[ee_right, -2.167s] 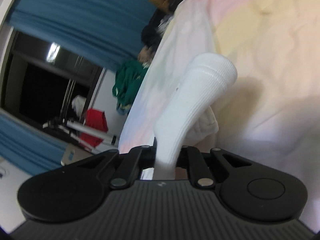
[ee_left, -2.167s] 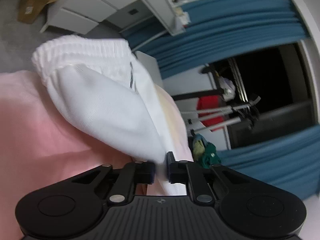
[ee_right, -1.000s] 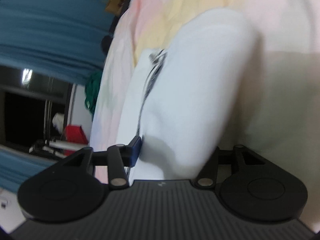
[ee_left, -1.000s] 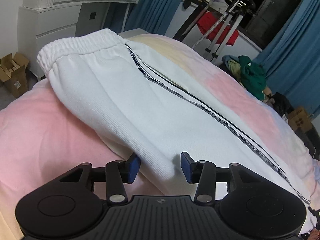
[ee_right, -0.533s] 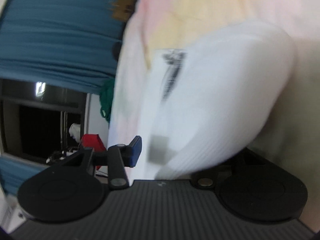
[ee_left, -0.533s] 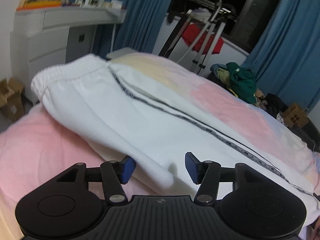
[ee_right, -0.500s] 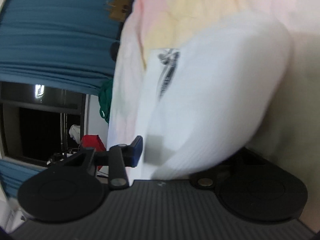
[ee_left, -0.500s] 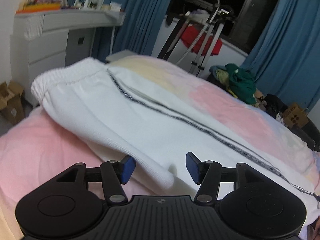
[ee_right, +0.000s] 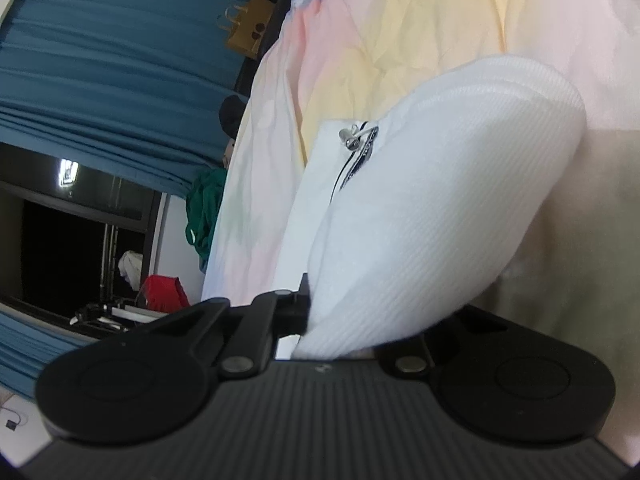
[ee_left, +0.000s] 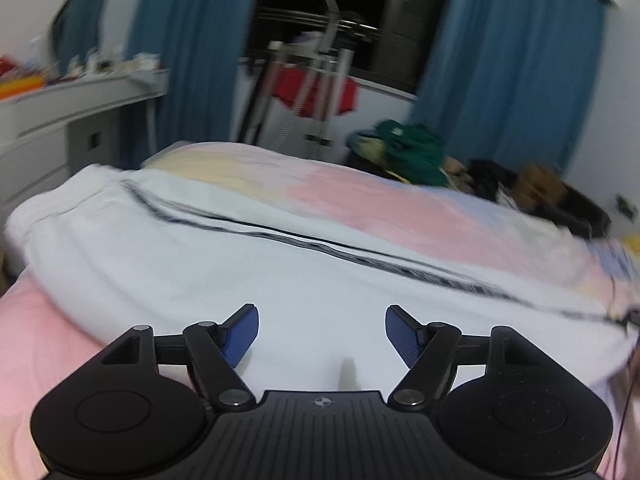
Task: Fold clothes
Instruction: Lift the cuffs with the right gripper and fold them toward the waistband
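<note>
The left wrist view shows the white track pants (ee_left: 224, 264) laid out lengthwise across the pastel bedspread (ee_left: 384, 204), the black side stripe (ee_left: 360, 254) running away to the right ahead of the tool; the left gripper (ee_left: 322, 334) is released, its blue pads (ee_left: 240, 334) spread wide with only flat fabric beneath them. The right wrist view gives what that one lacks: the ribbed cuff end of the pants (ee_right: 440, 208), bulging up just in front of the right gripper (ee_right: 352, 320), with a small metal zip pull (ee_right: 352, 138) on it. Cloth covers the right finger here, so whether this tool is clenched cannot be told. Beyond the bed, past the left tool, stand blue curtains (ee_left: 504, 64), a drying rack (ee_left: 316, 60) with a red garment (ee_left: 316, 92), a green clothes heap (ee_left: 412, 150) and a white dresser (ee_left: 60, 120) off to the left.
</note>
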